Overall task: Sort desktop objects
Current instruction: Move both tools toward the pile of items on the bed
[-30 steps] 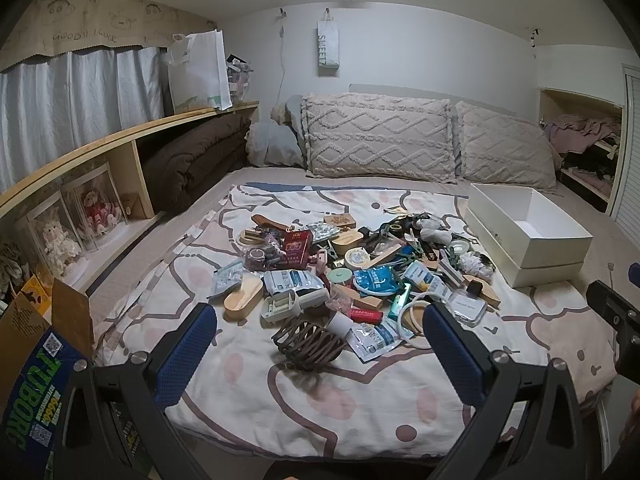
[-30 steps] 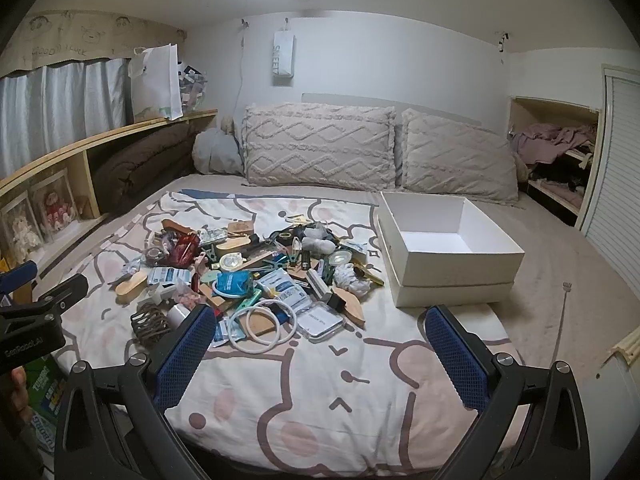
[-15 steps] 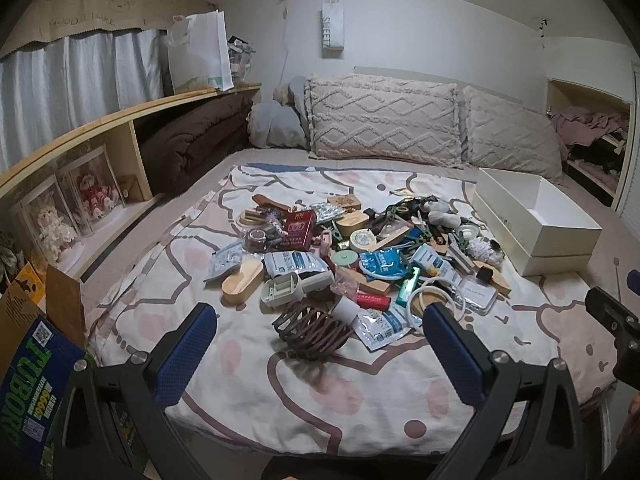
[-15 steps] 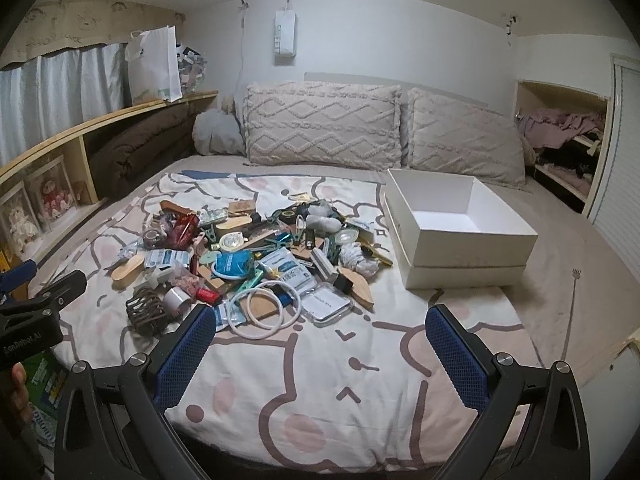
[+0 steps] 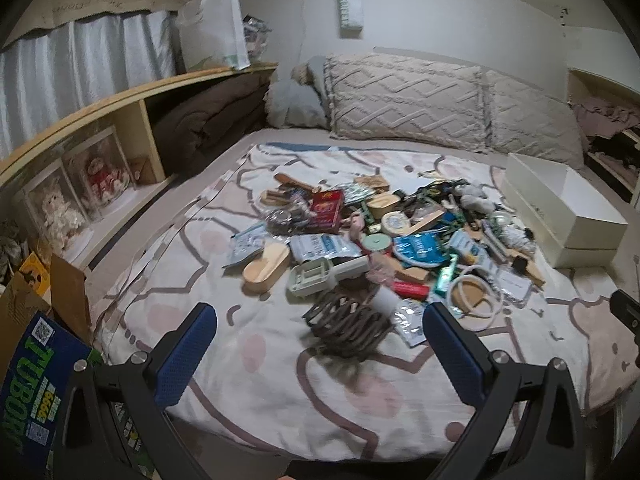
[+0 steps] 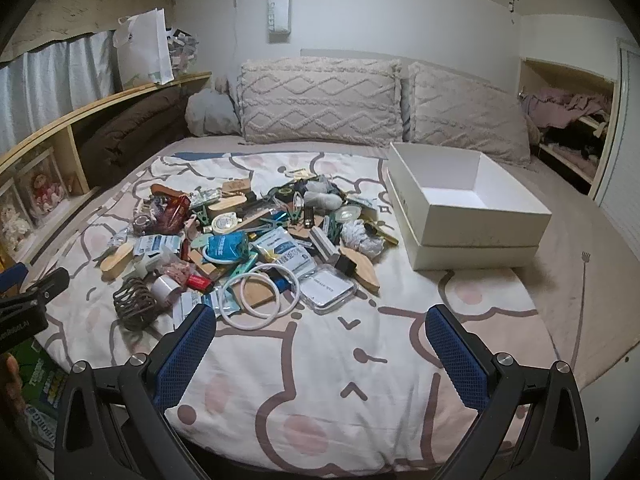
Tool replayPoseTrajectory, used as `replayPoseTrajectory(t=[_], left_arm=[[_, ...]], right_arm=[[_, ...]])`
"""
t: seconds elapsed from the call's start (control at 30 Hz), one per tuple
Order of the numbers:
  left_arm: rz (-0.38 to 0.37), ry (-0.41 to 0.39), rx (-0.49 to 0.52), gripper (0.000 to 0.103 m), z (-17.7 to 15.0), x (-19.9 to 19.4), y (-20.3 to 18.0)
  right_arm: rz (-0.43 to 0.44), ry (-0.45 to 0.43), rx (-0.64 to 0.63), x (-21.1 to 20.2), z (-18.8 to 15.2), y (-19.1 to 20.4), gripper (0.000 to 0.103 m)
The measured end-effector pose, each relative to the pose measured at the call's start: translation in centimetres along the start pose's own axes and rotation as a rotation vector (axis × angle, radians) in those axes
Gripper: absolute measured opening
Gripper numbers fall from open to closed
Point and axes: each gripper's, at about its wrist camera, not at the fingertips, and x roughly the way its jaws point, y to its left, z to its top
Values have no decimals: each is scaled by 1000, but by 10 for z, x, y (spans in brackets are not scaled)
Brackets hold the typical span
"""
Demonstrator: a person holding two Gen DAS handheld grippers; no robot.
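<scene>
A heap of small things (image 6: 256, 236) lies on the bed (image 6: 360, 360) at the middle left of the right wrist frame, with an open box (image 6: 464, 216) to its right and two pillows (image 6: 320, 100) behind both along the top. At the heap's near edge lie two rings (image 6: 260, 296), a wire basket (image 6: 134, 304) to their left and a flat case (image 6: 327, 288) to their right. In the left wrist frame a shelf (image 5: 120, 120) runs up the left side beside the bed, and a cardboard box (image 5: 32, 360) stands at the lower left.
</scene>
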Motion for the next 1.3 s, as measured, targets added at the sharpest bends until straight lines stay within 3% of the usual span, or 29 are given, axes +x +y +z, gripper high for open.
replayPoseTrajectory(t=[0.33,0.83,1.3], left_arm=[[4,61,7,103,-8,28,17],[0,55,193,103,7,45,18],[-152,117,410,103,1,83,-27]], right_arm=[[12,84,-7,32,-6,9,103],[29,174,22,74,-14,15,103],[70,294,101,115,-34,11,103]])
